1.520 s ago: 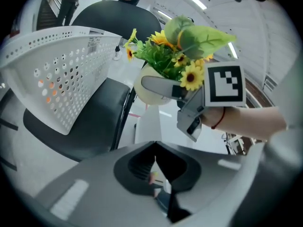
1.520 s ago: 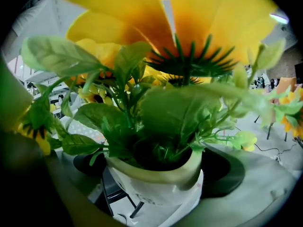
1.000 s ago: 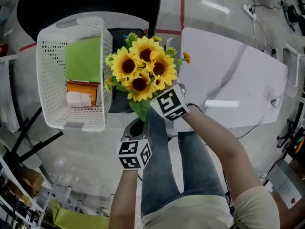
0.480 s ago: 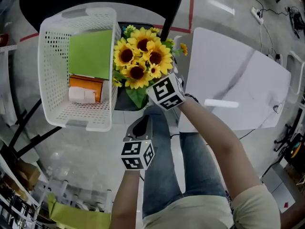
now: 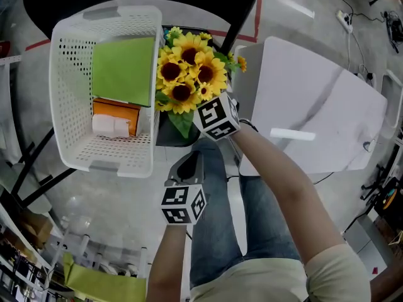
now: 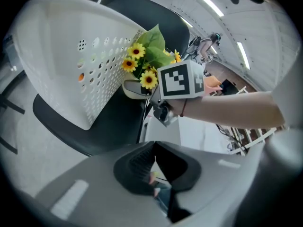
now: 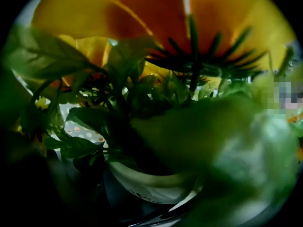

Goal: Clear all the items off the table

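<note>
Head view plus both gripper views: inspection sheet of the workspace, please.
Surface: white table, bare where visible.
Job's things: sunflower pot off the table, beside the white basket; the basket holds a green sheet and an orange box.
Clutter: nothing seen.
Grippers: left gripper shut, empty; right gripper holds the sunflower pot, jaws masked by leaves.
Cables: power strip with cord on the floor.
Surroundings: black chair under the basket; red tape line on the floor.

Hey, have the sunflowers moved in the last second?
Yes. The sunflowers have shifted left, away from the table: they overlapped its near edge before, and now a gap shows between them.
</note>
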{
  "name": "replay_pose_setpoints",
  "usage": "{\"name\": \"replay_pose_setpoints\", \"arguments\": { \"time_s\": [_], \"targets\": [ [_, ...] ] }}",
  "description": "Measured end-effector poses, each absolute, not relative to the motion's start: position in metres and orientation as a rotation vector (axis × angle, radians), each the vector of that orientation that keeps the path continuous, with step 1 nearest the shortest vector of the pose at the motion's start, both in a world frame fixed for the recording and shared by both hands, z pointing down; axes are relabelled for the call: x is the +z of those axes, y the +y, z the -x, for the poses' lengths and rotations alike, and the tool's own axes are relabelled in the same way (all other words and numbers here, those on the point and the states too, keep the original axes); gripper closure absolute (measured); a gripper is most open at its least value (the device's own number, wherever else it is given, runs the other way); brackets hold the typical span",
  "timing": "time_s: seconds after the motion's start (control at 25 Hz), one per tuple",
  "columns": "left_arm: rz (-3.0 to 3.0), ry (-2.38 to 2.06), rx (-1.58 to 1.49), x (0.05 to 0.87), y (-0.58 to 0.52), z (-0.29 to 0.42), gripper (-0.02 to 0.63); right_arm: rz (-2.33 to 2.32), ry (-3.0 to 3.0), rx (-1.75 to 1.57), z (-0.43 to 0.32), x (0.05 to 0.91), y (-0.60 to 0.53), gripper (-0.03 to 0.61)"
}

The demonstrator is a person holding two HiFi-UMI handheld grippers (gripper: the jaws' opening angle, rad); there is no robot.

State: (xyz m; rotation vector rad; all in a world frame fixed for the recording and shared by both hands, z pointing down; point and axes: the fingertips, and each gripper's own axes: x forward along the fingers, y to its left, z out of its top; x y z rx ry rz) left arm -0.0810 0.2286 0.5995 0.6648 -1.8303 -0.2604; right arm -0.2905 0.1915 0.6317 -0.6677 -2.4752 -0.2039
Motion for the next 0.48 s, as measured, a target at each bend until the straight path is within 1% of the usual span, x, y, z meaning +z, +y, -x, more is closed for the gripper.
{"name": "replay_pose_setpoints", "arguments": {
  "time_s": [0.48],
  "targets": [
    [-0.646, -1.815, -0.277, 0.608, 0.238, 0.083, 0.604, 0.549, -2.482, -0.209, 0.289, 0.656, 0.195, -0.017]
  ]
}}
